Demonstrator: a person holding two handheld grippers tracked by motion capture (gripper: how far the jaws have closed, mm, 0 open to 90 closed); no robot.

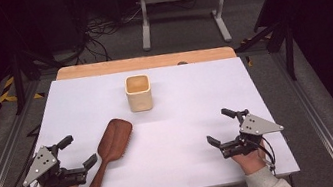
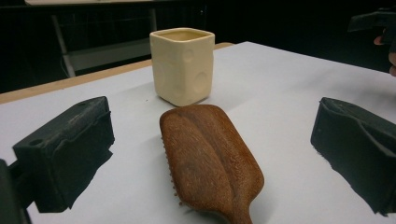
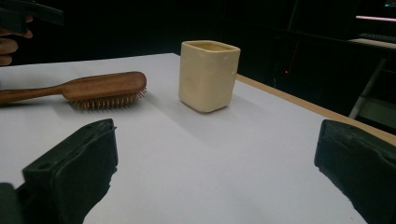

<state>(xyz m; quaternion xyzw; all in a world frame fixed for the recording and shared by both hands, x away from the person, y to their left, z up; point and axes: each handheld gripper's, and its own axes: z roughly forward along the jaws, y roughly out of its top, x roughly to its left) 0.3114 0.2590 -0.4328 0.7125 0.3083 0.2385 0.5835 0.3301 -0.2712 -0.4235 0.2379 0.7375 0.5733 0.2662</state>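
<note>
A brown wooden hairbrush [image 1: 110, 149] [image 2: 210, 161] [image 3: 88, 88] lies bristles down on the white table [image 1: 181, 106], handle toward the near left. A cream square cup [image 1: 138, 92] [image 2: 182, 64] [image 3: 208, 74] stands upright behind it, near the table's middle back. My left gripper [image 1: 77, 152] [image 2: 210, 158] rests at the near left, open, its jaws wide on either side of the brush head without touching it. At the near right my right gripper [image 1: 221, 126] [image 3: 219, 177] is open with nothing between its jaws, aimed toward the cup.
A wooden strip [image 1: 144, 62] runs along the table's far edge. Beyond it stands a white metal frame [image 1: 180, 0] with cables on the floor. Bare white surface [image 1: 187, 141] lies between the two grippers.
</note>
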